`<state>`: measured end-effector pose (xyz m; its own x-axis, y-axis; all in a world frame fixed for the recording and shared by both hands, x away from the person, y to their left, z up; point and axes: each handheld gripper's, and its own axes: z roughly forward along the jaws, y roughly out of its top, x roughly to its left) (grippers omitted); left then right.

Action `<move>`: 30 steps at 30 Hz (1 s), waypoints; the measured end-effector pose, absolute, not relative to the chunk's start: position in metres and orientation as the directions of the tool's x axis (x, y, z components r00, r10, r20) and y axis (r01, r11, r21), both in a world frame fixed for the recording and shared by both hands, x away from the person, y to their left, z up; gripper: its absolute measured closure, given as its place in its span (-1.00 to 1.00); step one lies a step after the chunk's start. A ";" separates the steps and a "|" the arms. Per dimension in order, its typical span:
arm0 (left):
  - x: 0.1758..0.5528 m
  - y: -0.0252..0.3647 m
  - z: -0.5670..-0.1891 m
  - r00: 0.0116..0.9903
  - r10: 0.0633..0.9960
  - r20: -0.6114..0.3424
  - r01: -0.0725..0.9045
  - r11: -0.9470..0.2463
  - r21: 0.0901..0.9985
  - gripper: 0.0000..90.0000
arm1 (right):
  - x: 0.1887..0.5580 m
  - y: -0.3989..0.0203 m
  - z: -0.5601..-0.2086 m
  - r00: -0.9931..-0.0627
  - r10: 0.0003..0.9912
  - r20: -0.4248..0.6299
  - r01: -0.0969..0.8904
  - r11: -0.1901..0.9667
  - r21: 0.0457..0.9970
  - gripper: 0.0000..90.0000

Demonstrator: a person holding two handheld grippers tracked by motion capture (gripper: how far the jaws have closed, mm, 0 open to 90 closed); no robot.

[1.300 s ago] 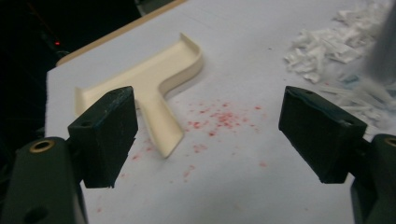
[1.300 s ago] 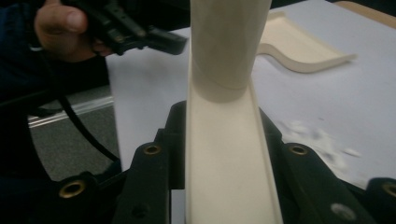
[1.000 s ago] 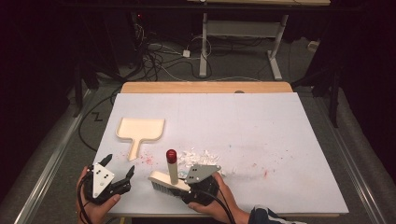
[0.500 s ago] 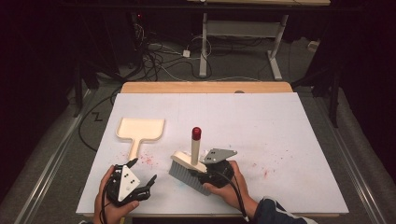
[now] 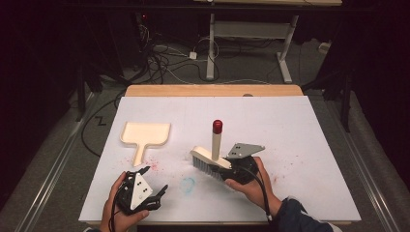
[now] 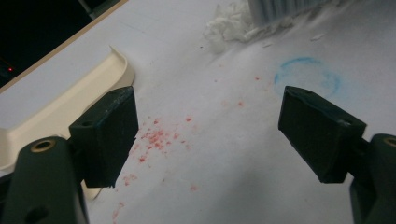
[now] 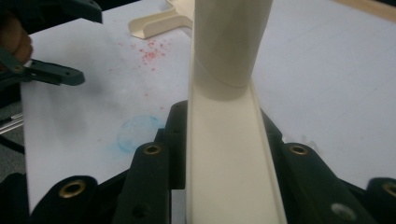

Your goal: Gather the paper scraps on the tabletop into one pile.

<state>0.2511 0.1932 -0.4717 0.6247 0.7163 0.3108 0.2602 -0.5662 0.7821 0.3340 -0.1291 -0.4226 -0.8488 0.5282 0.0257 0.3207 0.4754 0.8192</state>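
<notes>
White sheet (image 5: 290,125) covers tabletop; red specks (image 5: 153,163) near its front-left, blue ring mark (image 5: 187,183) by front edge. Cables (image 5: 164,60) on floor beyond far edge.

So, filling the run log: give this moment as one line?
right gripper: shut on brush | left gripper: open, holds nothing | dustpan: on table | white scraps: at bristles

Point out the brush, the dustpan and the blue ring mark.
brush (image 5: 209,161): high view, on its head.
dustpan (image 5: 145,133): high view, on its tray.
blue ring mark (image 6: 306,77): left gripper view, on the ring.
</notes>
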 end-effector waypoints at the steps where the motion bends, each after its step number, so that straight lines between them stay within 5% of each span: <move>1: 0.251 0.193 -0.472 0.626 0.715 0.310 0.261 -0.567 0.781 -0.58 | 0.332 -0.132 -0.417 -0.854 0.520 0.011 0.302 0.478 0.825 0.52; 14: 0.252 0.192 -0.474 0.633 0.705 0.320 0.269 -0.587 0.763 -0.58 | 0.306 -0.219 -0.383 -0.868 0.485 -0.106 0.203 0.543 0.815 0.52; 22: 0.252 0.190 -0.474 0.635 0.701 0.324 0.271 -0.595 0.756 -0.58 | 0.290 -0.275 -0.394 -0.826 0.554 -0.102 0.276 0.557 0.784 0.52; 30: 0.253 0.188 -0.475 0.639 0.696 0.328 0.267 -0.600 0.754 -0.58 | 0.293 -0.258 -0.424 -0.837 0.543 -0.060 0.326 0.585 0.743 0.52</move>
<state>0.2533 0.1882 -0.4746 0.6390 0.6959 0.3277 0.2669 -0.6001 0.7541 0.2934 -0.2575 -0.4237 -0.8373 0.5434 -0.0602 0.3261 0.5848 0.7427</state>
